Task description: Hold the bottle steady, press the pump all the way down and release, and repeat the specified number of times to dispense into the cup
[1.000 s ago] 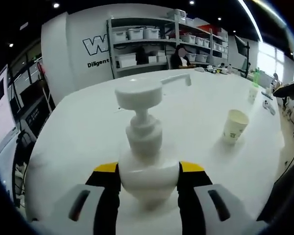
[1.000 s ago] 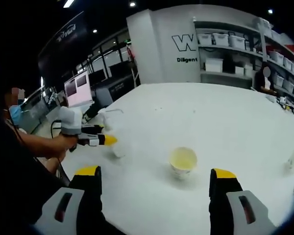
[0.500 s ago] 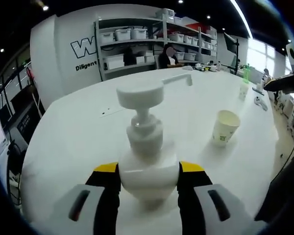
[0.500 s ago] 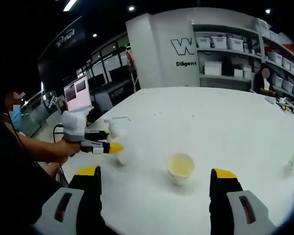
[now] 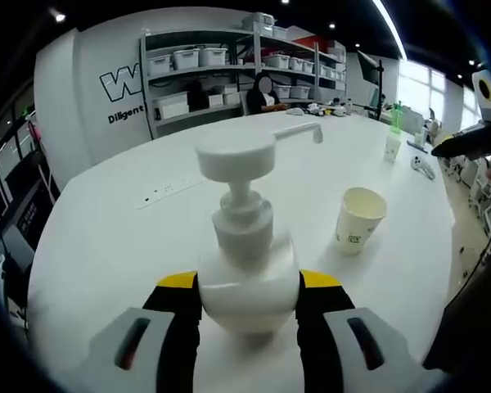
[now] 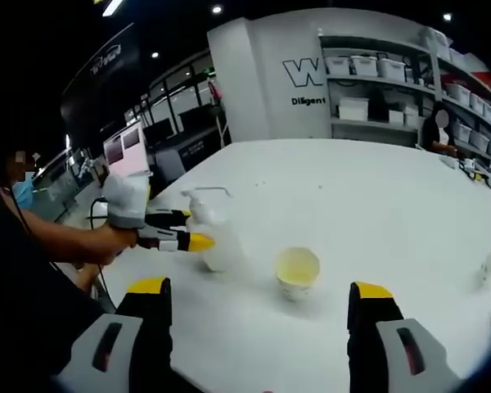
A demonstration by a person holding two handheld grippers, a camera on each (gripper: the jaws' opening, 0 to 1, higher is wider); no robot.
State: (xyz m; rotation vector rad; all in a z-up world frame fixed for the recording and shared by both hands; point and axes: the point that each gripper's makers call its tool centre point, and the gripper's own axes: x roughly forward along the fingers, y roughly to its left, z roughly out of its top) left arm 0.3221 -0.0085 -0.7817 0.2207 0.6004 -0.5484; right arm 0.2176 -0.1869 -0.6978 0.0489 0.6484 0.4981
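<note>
Left gripper view: left claw pinches the pump bottle on the white tabletop; cup stands nearby; right claw hangs spread before the cup.

Cup right of bottle

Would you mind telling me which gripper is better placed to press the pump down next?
The right gripper: its jaws stand open and empty. The left gripper is shut on the white plastic pump bottle, steadying it beside the pale paper cup, so it looks committed.
</note>
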